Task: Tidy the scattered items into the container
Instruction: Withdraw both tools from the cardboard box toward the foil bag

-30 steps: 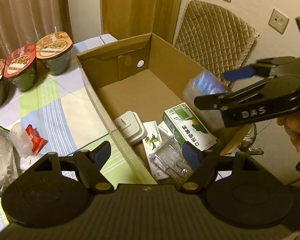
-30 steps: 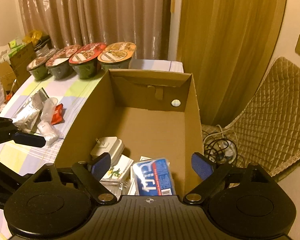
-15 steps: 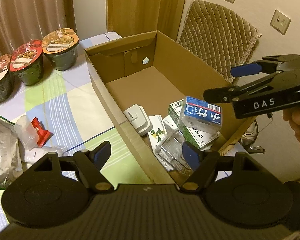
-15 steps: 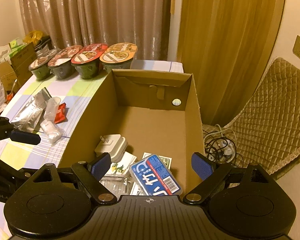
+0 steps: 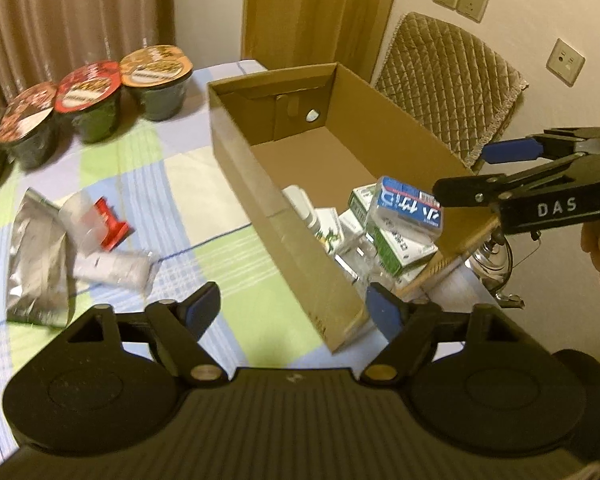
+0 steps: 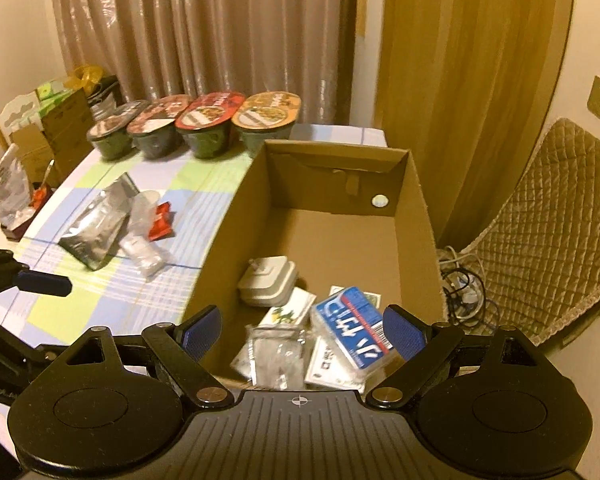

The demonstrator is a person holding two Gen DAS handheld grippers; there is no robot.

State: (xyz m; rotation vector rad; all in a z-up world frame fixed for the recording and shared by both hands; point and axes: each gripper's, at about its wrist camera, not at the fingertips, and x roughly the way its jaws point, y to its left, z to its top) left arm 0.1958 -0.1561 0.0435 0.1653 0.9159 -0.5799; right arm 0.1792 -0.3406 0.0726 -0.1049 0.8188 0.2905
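Nearest the lens, left gripper [image 5: 294, 312], jaws opening, nothing between them, above the cardboard box [image 5: 260, 184] near wall; right gripper [image 6: 302, 330], jaws wide, empty, over the box's near end. Inside the box: blue-labelled case [image 6: 354, 326] resting on top of a green-and-white carton [image 5: 396, 246], beside a white adapter [image 6: 268, 280]. Left of the box, on the checked tablecloth [image 5: 148, 184]: silver pouch [image 5: 38, 256], red packet [image 5: 110, 226]. Beyond these, four noodle bowls [image 6: 198, 126]

Your left gripper [image 5: 294, 310] is opening, nothing between its jaws. The cardboard box [image 5: 260, 184] sits at twelve o'clock, a blue packet [image 5: 410, 208] atop its pile; silver pouch [image 5: 38, 256] at ten.
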